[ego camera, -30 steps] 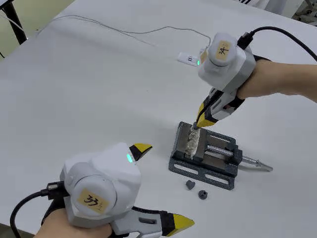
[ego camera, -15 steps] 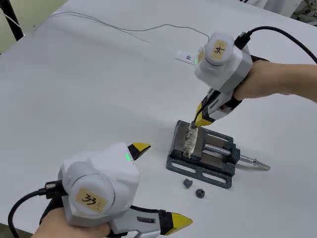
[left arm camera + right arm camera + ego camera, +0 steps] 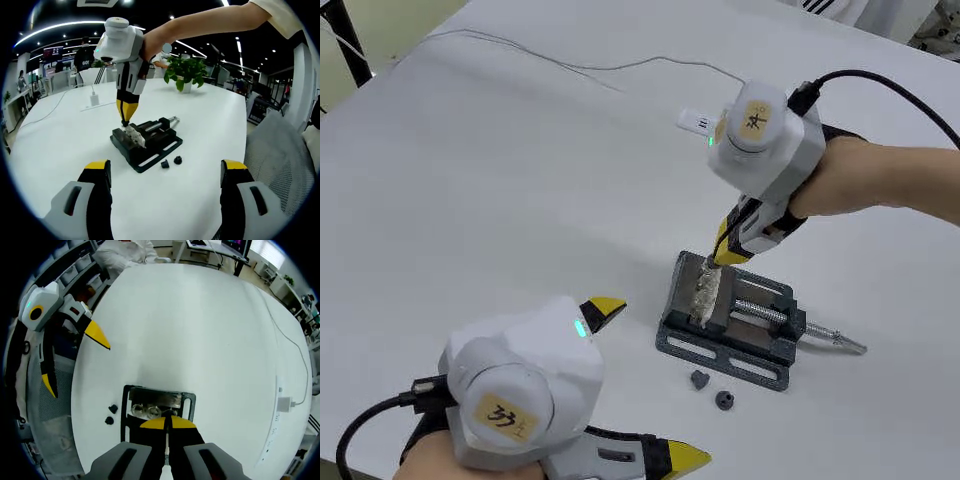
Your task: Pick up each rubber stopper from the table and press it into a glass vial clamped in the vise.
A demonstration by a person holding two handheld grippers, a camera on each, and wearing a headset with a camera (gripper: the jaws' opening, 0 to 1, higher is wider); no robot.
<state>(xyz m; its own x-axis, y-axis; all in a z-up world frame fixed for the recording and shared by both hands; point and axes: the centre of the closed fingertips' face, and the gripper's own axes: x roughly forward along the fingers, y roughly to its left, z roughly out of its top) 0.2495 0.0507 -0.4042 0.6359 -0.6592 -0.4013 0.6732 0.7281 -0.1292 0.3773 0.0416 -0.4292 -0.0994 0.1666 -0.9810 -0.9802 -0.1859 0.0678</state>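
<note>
A dark vise [image 3: 760, 340] holds a row of clear glass vials [image 3: 705, 287] in its jaws. My right gripper [image 3: 714, 259] points down onto the far end of that row, its jaws shut with a small dark rubber stopper at the tips. In the right gripper view the shut right gripper [image 3: 167, 423] touches the vials [image 3: 145, 410] in the vise [image 3: 156, 389]. Two loose rubber stoppers [image 3: 700, 380] [image 3: 724, 400] lie on the table just in front of the vise. My left gripper [image 3: 645, 385] hovers open at the near left, apart from them. The left gripper view also has the stoppers [image 3: 164, 163].
The white table [image 3: 500, 170] is bare on the left. A small white adapter [image 3: 696, 121] with a thin cable [image 3: 570, 66] lies at the back. The vise screw handle [image 3: 835, 341] sticks out to the right. Chairs and a potted plant [image 3: 186, 75] stand beyond the table.
My right gripper stays at the vials, with its body leaning a little further left. The left gripper has kept its place and stays open.
</note>
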